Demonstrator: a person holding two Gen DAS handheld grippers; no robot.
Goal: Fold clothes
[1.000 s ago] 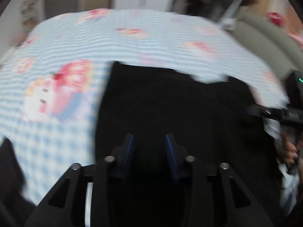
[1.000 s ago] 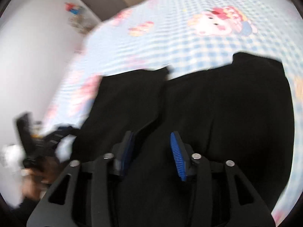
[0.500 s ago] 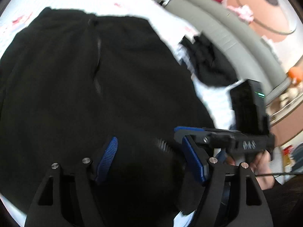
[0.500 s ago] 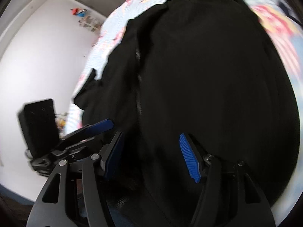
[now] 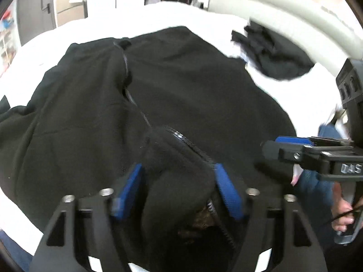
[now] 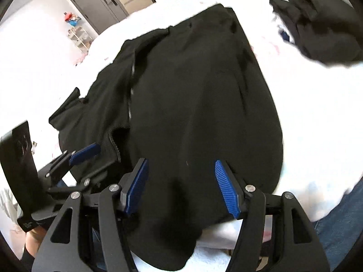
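A black zip-up jacket (image 5: 181,86) lies spread on the bed, its zipper (image 5: 129,86) running away from me; it also shows in the right wrist view (image 6: 192,95). My left gripper (image 5: 178,176) is open, its blue pads either side of the raised collar fold (image 5: 177,158) at the near end of the jacket. My right gripper (image 6: 181,176) is open over the jacket's near edge, cloth between its pads. Each gripper shows in the other's view: the right one (image 5: 292,142) at the right edge, the left one (image 6: 84,151) at the lower left.
The bed sheet (image 6: 313,117) looks washed-out white around the jacket. Another dark garment pile (image 5: 272,54) lies at the far right of the bed, also in the right wrist view (image 6: 317,29). A grey padded headboard (image 5: 283,20) curves behind it. A grey door (image 6: 99,6) stands beyond.
Both grippers have swung down from over the bed to the jacket's near end. Their jaws have widened, and the collar fold now sits between the left pads.
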